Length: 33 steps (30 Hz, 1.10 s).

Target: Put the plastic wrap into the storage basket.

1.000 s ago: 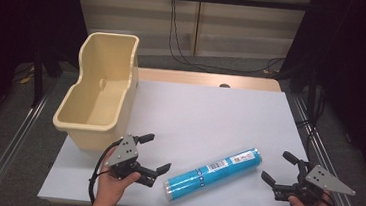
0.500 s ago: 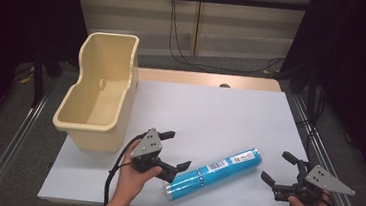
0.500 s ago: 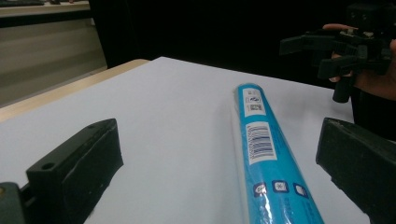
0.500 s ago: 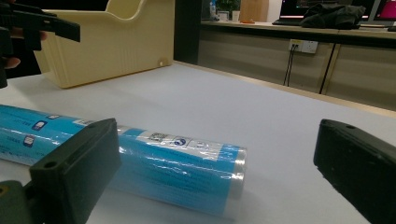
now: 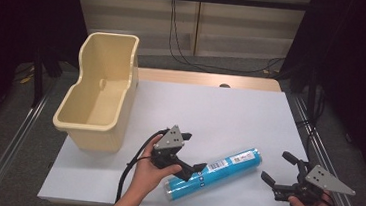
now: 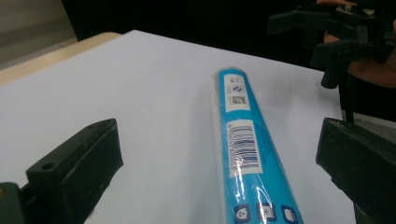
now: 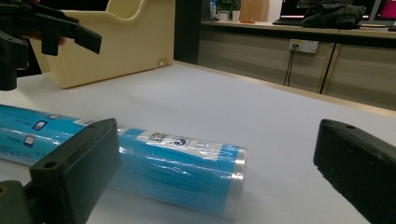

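The blue roll (image 5: 212, 173) lies flat on the white table (image 5: 230, 112), near the front edge, between the two grippers. Its long axis runs on a diagonal: the near end points toward the front left, the far end toward the right and a little farther back. It's a slim cylinder in glossy clear wrap, bright blue, with a white barcode label (image 6: 243, 147) along its side and small icons (image 7: 31, 133) printed toward one end. The left gripper (image 5: 187, 151) sits right at the roll's near-left end, jaws spread wide with the roll lying between them in the left gripper view, not touching either. The right gripper (image 5: 278, 169) hangs just off the roll's right end, jaws also wide apart and holding nothing. A cream plastic bin (image 5: 99, 93) stands far left.
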{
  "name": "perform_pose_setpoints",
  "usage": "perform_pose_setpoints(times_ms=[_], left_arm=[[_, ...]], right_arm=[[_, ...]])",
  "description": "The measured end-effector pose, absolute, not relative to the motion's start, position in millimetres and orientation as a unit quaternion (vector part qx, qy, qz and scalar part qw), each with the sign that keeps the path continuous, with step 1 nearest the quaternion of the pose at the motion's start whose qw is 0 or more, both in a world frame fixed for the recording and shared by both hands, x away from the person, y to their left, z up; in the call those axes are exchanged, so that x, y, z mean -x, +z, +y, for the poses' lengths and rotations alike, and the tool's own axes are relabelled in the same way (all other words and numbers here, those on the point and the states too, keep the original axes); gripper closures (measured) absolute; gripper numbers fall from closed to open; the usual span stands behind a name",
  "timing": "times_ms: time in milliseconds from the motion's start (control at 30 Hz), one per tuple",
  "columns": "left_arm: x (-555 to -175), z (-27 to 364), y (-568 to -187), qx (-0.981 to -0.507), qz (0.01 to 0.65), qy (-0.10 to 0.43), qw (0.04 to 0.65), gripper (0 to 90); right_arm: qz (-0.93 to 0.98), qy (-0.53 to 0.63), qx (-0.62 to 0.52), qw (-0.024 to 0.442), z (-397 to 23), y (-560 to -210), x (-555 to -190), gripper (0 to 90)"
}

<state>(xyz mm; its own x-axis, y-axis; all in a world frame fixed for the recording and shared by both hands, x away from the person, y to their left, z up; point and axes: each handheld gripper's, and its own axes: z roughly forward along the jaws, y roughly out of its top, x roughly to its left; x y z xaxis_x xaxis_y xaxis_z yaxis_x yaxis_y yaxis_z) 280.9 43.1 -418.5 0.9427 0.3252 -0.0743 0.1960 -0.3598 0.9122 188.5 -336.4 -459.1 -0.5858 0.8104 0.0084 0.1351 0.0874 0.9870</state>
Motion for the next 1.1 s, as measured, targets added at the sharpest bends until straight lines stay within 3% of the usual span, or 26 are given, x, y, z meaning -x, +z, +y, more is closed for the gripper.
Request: perform_pose_setpoints(times_ms=[367,667,1100], left_arm=[[-283,7,-415,-0.876,0.163,0.021,0.453,0.0],[-292,-11,-416,-0.898,0.191,-0.004,0.396,0.0],[-298,-31,-422,-0.929,0.179,-0.016,0.325,0.4]], right_arm=[[0.678,0.577,-0.349,0.291,-337,-460,-189,0.0],[0.678,0.578,-0.35,0.29,-338,-460,-189,0.0],[0.677,0.578,-0.353,0.288,-338,-460,-189,0.0]])
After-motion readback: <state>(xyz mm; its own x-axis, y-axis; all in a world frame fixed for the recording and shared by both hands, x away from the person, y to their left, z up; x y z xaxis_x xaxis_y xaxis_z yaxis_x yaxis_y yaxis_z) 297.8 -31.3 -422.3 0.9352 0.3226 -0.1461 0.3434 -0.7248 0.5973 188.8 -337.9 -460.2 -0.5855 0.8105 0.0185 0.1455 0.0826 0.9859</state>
